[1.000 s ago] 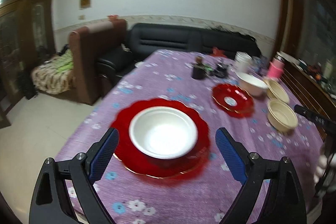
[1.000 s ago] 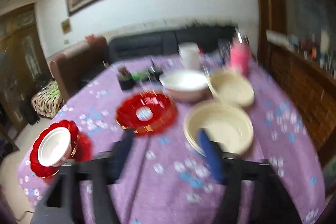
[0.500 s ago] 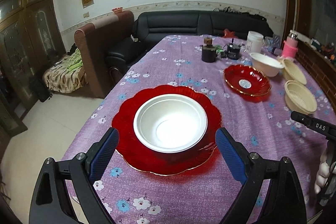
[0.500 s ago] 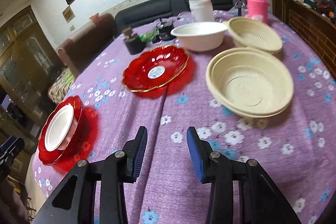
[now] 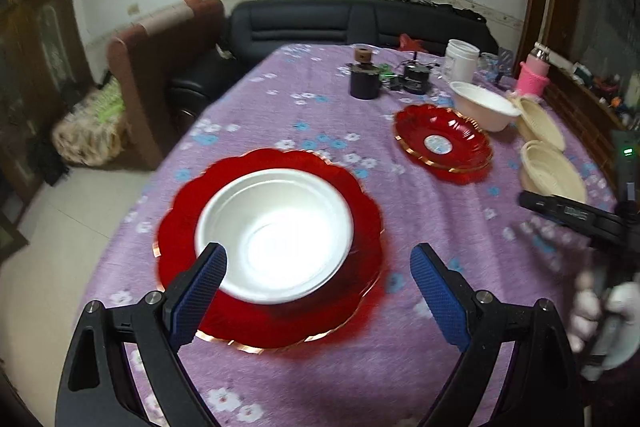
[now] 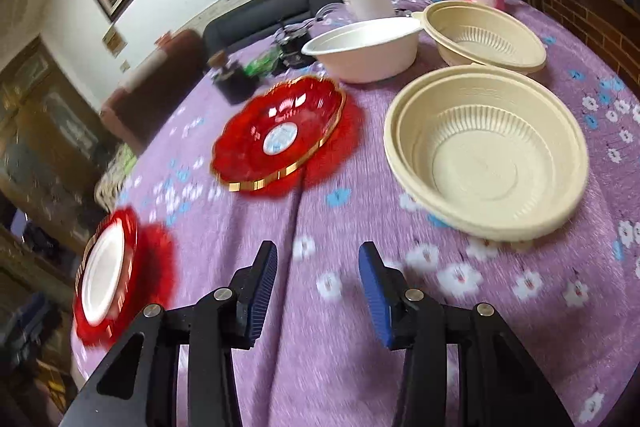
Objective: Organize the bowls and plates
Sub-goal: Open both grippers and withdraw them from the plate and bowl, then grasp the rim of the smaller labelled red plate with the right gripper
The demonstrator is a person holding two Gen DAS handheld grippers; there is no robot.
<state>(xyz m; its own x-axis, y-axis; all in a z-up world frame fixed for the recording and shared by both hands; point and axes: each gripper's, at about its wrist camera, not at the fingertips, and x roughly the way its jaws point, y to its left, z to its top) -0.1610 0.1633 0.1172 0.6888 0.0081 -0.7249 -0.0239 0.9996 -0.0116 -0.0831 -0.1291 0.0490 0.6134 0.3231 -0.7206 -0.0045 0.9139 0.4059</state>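
Left tongs (image 5: 318,301): spread wide, nothing between the blue pads, tilted down and now closer over the white bowl (image 5: 275,234) than a moment ago; the left pad overlaps the bowl's near rim in view, contact not certain.

Right tongs (image 6: 318,293): jaws opening, partly spread, nothing between them, now lower over bare cloth.

White bowl: seated in the large red plate (image 5: 368,227), directly ahead of the left tongs.

Small red plate (image 6: 280,133): gold-rimmed, ahead and slightly left of the right tongs, well apart.

Cream bowl (image 6: 490,151): ahead and right of the right tongs, nearer than the plate; a second cream bowl (image 6: 486,35) and a second white bowl (image 6: 366,49) lie beyond it.

Worktop (image 6: 440,347): purple floral cloth; jar, pink-sleeved bottle and dark oddments at the far end.

Reading: both tongs have closed in on their halves of the worktop, so pick-up seems imminent; nothing is gathered yet.
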